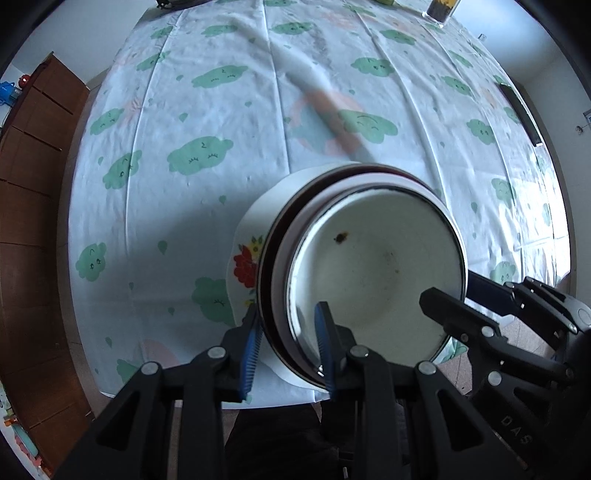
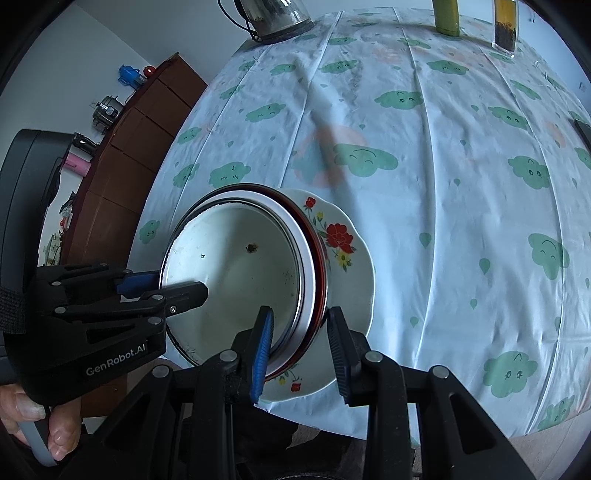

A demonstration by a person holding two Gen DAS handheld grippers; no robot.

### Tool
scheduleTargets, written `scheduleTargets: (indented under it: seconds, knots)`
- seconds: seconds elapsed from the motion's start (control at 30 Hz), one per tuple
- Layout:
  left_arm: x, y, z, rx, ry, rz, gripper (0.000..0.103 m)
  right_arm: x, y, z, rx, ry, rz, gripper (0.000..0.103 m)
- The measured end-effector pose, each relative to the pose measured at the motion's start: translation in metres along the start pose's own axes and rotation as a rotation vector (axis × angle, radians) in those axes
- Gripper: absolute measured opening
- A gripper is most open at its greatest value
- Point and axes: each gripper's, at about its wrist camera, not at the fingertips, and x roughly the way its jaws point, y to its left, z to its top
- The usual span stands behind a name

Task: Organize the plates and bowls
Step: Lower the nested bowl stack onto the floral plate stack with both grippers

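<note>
Several nested bowls (image 1: 376, 266) sit on a white plate with red flowers (image 1: 245, 258) near the table's front edge. The innermost bowl is white enamel with a dark speck; a dark red rim shows around it. My left gripper (image 1: 288, 347) points down and is shut on the stack's left rim, one blue pad inside and one outside. In the right wrist view my right gripper (image 2: 303, 350) is shut on the opposite rim of the bowls (image 2: 236, 266), above the flowered plate (image 2: 351, 258). Each gripper shows in the other's view: right gripper (image 1: 454, 291), left gripper (image 2: 173, 283).
A cloth with green clouds (image 2: 443, 184) covers the table. At its far edge stand a glass kettle (image 2: 273, 14), a green bottle (image 2: 447, 16) and a jar of dark stuff (image 2: 504, 26). A brown cabinet (image 1: 33, 184) runs along the left. A dark flat item (image 1: 521, 114) lies at the right edge.
</note>
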Motion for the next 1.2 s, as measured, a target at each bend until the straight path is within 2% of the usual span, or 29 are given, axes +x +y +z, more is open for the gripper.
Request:
scheduleTargets:
  seconds: [0.63,1.2]
  knots:
    - [0.013,0.004,0.002,-0.025,0.019,-0.001,0.027,0.005,0.002,0.0,-0.012,0.003,0.011,0.033]
    - [0.014,0.006,-0.002,-0.017,0.0,-0.007,0.027,0.001,-0.001,-0.002,-0.012,-0.009,0.007,0.033]
